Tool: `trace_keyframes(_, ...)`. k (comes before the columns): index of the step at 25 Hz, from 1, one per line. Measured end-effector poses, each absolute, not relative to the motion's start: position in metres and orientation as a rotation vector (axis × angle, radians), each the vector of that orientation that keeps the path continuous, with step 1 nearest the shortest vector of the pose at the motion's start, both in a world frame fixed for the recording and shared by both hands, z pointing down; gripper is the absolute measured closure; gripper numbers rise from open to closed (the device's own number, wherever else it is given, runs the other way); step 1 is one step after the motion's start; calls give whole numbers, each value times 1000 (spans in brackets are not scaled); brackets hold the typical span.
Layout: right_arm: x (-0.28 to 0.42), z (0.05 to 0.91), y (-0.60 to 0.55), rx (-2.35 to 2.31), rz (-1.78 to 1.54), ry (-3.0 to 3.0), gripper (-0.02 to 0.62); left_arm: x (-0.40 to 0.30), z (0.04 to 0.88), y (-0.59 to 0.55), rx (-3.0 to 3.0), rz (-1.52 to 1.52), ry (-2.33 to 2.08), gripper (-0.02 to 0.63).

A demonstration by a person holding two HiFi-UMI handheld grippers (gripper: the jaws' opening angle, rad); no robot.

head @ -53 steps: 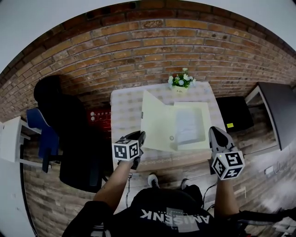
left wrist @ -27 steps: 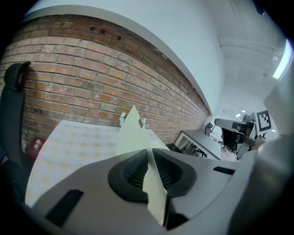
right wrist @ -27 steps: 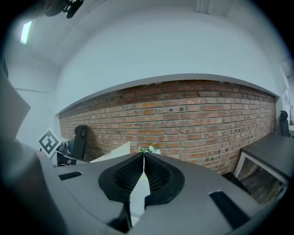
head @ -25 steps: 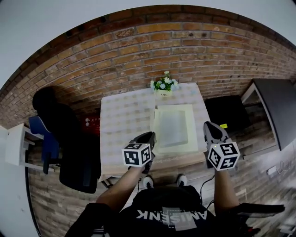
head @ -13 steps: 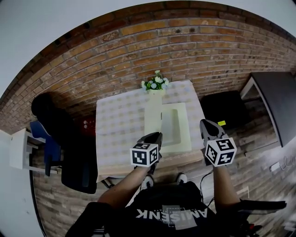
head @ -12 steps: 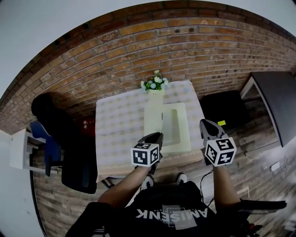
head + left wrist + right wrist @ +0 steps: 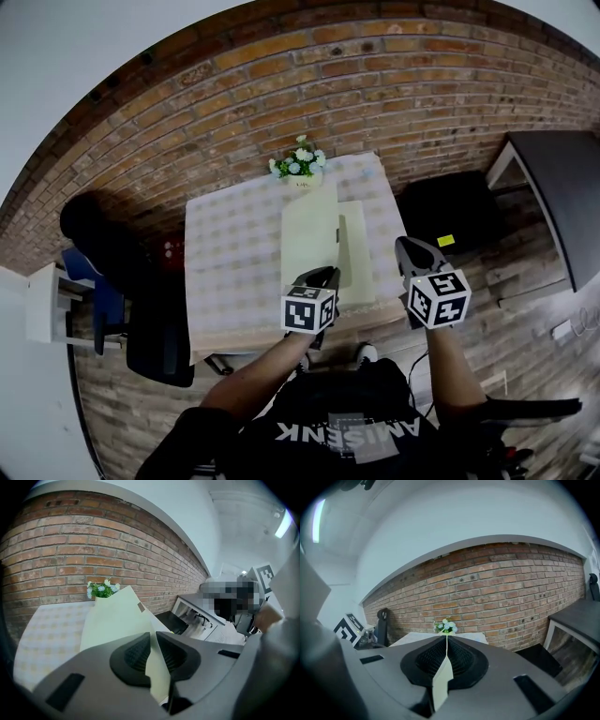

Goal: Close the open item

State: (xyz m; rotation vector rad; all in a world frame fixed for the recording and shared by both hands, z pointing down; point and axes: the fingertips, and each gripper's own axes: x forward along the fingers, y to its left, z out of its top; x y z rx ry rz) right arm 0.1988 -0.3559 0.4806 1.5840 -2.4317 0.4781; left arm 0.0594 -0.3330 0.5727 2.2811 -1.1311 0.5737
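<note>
A pale yellow folder (image 7: pixel 361 253) lies on the checked table (image 7: pixel 230 253). Its cover (image 7: pixel 309 234) stands up steeply over the lower half. My left gripper (image 7: pixel 325 278) is at the cover's near edge. In the left gripper view the cover (image 7: pixel 117 620) runs between the pads of the left gripper (image 7: pixel 153 637), which is shut on it, though its jaws have just been opening slightly. My right gripper (image 7: pixel 410 251) is at the folder's right edge. In the right gripper view a thin sheet edge (image 7: pixel 442 679) is pinched in the shut right gripper (image 7: pixel 446 641).
A small pot of white flowers (image 7: pixel 297 164) stands at the table's far edge, just beyond the folder. A black chair (image 7: pixel 141 300) is left of the table. A black box (image 7: pixel 445 211) sits on the floor at right, with a dark table (image 7: pixel 553 197) beyond it. A brick wall is behind.
The cover, which lay open flat to the left, has swung up and over toward the right half. My left gripper has moved right with it; the right gripper has shifted slightly left.
</note>
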Motion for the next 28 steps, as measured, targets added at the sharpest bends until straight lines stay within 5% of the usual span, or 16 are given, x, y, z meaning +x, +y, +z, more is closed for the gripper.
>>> trace_keyframes(21, 217, 596, -403, 1366, 701, -2397, 551, 138, 656, -343, 2216, 805, -1121, 549)
trace_keyframes(25, 207, 620, -415, 1311, 751, -2384, 434, 146, 674, -343, 2204, 851, -1122, 548)
trace_keyframes(28, 193, 640, -423, 1249, 787, -2373, 426, 150, 683, -344, 2194, 867, -1118, 546)
